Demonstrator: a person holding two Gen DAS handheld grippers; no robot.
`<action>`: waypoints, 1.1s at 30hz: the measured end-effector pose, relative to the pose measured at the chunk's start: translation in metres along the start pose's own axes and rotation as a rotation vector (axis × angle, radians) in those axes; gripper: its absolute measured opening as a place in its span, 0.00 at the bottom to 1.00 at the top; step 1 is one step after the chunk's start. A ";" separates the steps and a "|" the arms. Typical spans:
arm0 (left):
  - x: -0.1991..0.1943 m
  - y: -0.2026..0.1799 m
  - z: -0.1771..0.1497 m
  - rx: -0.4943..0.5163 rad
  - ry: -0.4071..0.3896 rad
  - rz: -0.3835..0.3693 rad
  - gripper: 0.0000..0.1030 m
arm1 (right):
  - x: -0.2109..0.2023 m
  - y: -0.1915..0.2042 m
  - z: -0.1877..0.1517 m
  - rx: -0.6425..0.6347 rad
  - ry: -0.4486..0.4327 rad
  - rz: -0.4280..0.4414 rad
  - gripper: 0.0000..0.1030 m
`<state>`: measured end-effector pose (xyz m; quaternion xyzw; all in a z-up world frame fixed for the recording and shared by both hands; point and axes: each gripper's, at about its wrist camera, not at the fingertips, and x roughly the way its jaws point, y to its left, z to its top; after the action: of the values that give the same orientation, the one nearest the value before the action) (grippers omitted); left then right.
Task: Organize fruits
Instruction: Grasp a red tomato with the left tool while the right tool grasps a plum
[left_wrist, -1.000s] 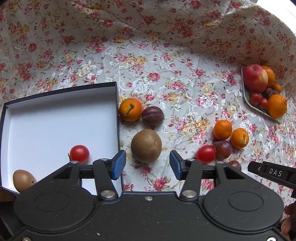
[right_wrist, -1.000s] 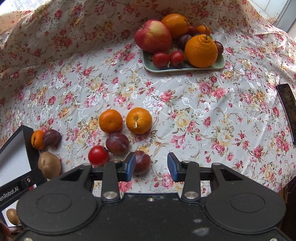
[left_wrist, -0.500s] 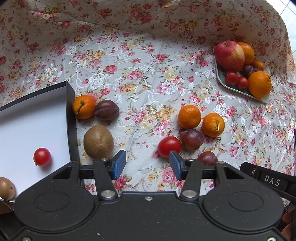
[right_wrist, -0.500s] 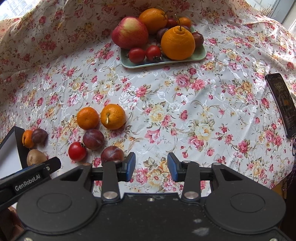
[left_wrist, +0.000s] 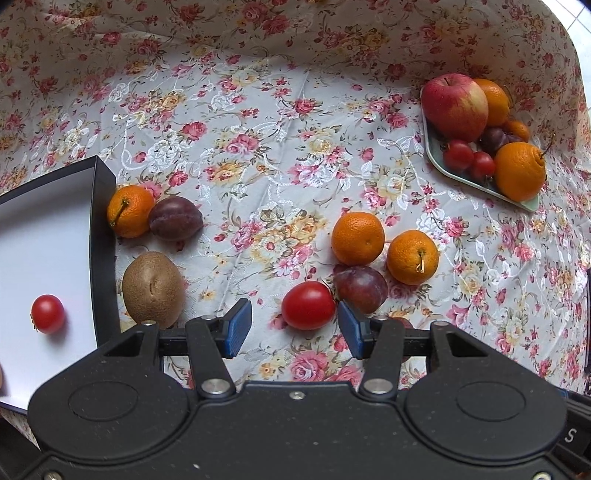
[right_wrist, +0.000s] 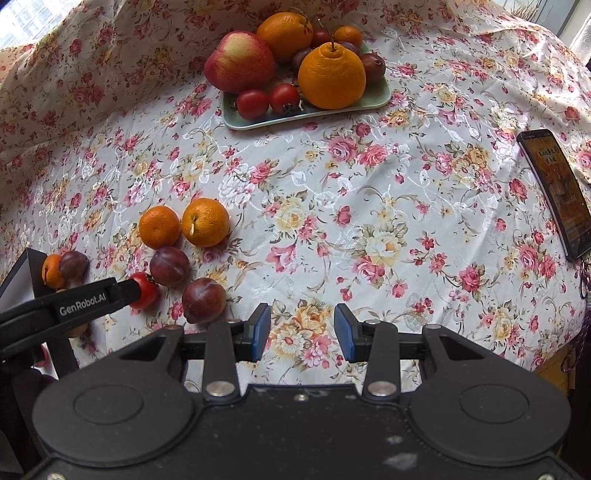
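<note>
Barely begun, I judge: the box holds one tomato, while the left gripper, spread, lines up on a loose tomato among oranges, plums and a kiwi on the cloth; the right gripper hangs spread, empty

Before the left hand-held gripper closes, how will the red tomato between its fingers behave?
The tomato looks round and glossy, so it may roll or slip. Its skin seems thin, so a gentle squeeze is probably safer. It touches a plum, which might shift.
</note>
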<state>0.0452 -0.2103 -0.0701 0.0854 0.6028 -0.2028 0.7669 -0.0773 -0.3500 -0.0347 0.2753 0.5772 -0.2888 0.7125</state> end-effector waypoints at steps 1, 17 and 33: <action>0.002 -0.001 0.000 -0.005 0.004 0.000 0.55 | 0.001 -0.001 0.000 0.005 0.004 0.002 0.40; 0.023 -0.010 0.009 0.093 0.043 0.017 0.55 | 0.014 0.027 0.023 -0.034 0.027 0.033 0.40; 0.018 0.018 0.022 0.016 0.061 -0.035 0.43 | 0.042 0.058 0.029 -0.036 0.134 0.100 0.40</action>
<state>0.0761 -0.2066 -0.0840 0.0872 0.6255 -0.2183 0.7439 -0.0084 -0.3354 -0.0674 0.3096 0.6141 -0.2234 0.6908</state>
